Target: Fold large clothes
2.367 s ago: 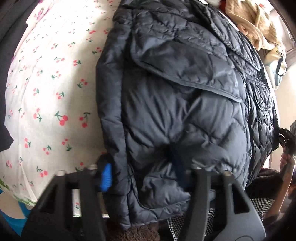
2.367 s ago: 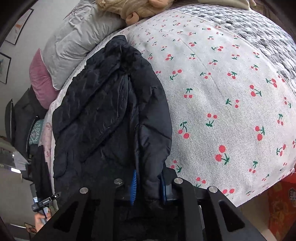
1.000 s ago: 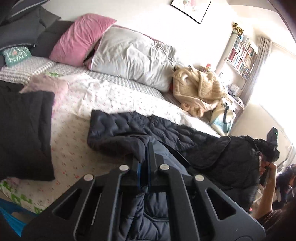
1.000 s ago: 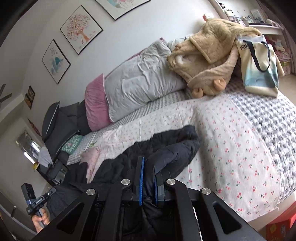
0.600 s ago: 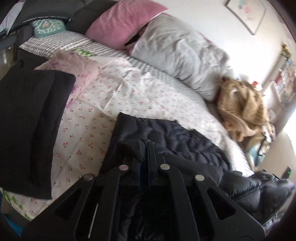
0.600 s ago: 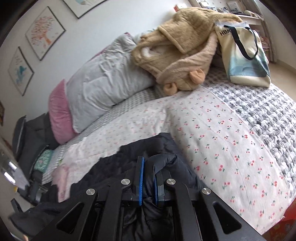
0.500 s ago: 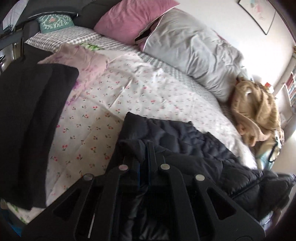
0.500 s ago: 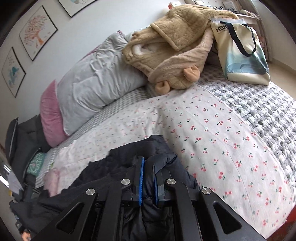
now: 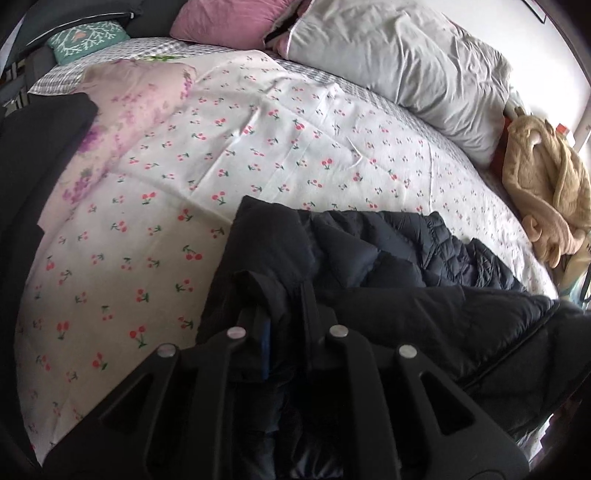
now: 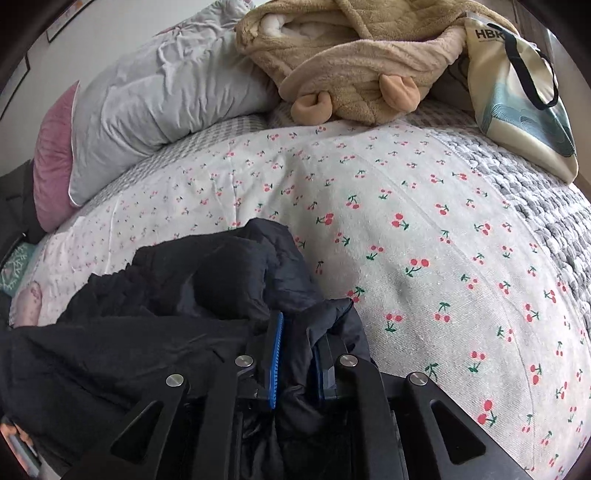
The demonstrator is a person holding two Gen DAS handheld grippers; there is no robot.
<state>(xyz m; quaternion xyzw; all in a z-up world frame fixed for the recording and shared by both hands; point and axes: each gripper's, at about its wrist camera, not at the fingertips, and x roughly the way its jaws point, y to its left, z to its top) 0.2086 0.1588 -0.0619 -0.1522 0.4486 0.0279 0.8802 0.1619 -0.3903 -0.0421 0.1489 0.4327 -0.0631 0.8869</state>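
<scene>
A dark navy quilted jacket (image 9: 369,258) lies doubled over on the cherry-print bed cover (image 9: 147,221). In the left wrist view, my left gripper (image 9: 288,325) sits low over the jacket's near left corner. Its jaws are opening, and a fold of the fabric still fills the narrow gap between them. In the right wrist view, my right gripper (image 10: 297,343) is at the jacket (image 10: 184,280) near its right corner, just above the bed cover (image 10: 443,258). Its jaws are opening too, with a bunched fold pressed between the blue pads (image 10: 275,354).
A grey pillow (image 9: 399,66) and a pink pillow (image 9: 229,18) lie at the head of the bed. A tan fleece garment (image 10: 351,62) and a tote bag (image 10: 517,92) sit at the far right. A folded black garment (image 9: 33,166) and pink floral cloth (image 9: 122,107) lie left.
Both grippers have come down and forward over the bed, carrying the jacket's edge over onto the rest of it. The gap between each pair of jaws has widened slightly.
</scene>
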